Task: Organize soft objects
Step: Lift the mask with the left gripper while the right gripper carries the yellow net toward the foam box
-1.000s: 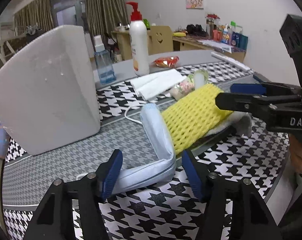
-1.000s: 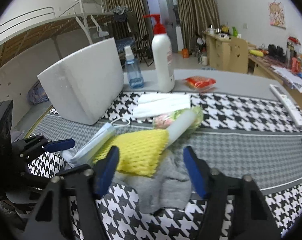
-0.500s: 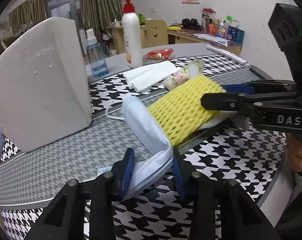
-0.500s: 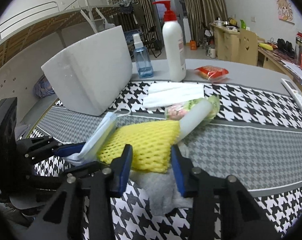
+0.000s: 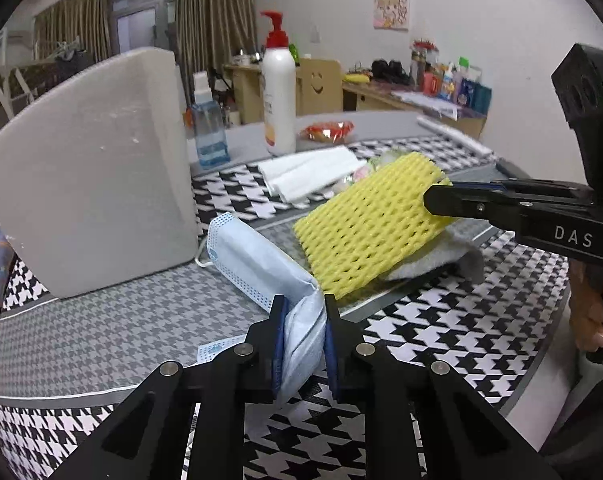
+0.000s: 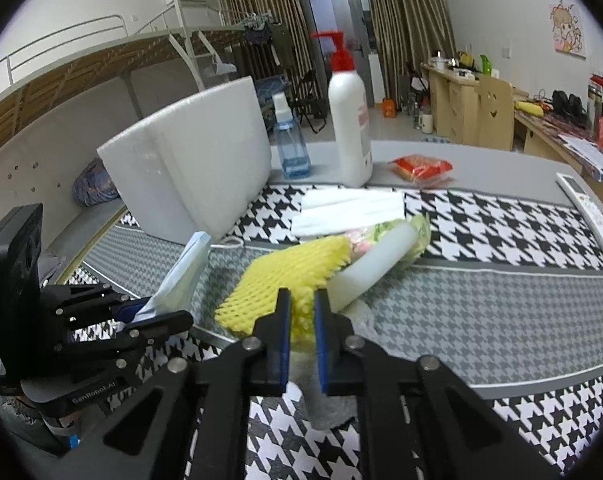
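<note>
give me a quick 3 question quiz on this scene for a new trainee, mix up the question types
1. True or false: the left gripper is shut on the yellow foam net.
2. What lies directly under the yellow foam net? A) grey cloth B) remote C) snack packet
3. Fill in: the white pump bottle has a ____ pump head.

Key
1. False: it grips the blue face mask; the right gripper pinches the net.
2. A, the grey cloth.
3. Red.

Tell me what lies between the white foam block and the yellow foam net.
In the left wrist view, the blue face mask lies between the white foam block and the yellow foam net, its near end pinched in the left gripper.
</note>
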A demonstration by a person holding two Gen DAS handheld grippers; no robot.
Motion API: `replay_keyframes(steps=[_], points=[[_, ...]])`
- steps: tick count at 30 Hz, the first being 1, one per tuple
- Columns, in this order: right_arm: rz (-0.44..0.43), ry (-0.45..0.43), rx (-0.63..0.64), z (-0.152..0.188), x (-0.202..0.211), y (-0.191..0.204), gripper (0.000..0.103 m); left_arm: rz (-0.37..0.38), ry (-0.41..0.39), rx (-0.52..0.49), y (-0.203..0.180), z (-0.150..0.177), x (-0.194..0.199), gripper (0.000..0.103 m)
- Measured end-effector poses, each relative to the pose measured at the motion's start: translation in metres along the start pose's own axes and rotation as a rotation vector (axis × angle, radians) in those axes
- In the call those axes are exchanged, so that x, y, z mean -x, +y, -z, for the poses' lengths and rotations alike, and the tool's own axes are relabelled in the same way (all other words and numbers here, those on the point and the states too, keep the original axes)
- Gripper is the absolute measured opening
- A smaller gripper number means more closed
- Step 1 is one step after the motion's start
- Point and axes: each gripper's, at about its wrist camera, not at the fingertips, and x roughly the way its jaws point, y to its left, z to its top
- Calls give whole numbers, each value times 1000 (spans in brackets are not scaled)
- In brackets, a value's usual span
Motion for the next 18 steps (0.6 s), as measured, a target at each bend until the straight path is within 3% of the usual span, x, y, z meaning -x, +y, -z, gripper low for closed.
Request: replay_keyframes(steps=[8,18], points=[[9,-53,17,-7,16,6,14,-55,-89,55,5,-5,27,18],[13,-102,42,-17,34,18,14,-69,-148,73,6,-12,50,18]])
